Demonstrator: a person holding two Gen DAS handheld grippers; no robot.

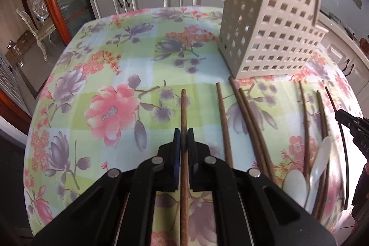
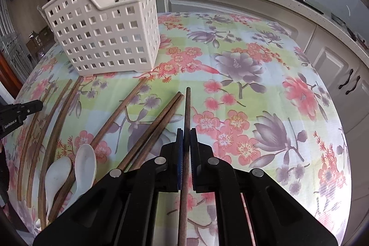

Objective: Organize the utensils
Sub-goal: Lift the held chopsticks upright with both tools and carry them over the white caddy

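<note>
Left gripper (image 1: 183, 133) clamps chopstick (image 1: 183, 107), long axis pointing forward; right gripper (image 2: 186, 133) clamps second chopstick (image 2: 187, 107) likewise.

Brown chopsticks (image 2: 120, 115) and 2 white spoons (image 2: 85, 165) before basket (image 2: 103, 38).

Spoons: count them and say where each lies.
2. One spoon lies among loose chopsticks; the second spoon lies just right of it. Others could be hidden off-frame.

One readable brand mark

"GenRobot.AI" runs in white along the black body of the left gripper (image 2: 22, 110); the right gripper (image 1: 352, 125) shows only partial white letters, "DAS", the rest cut off.
</note>
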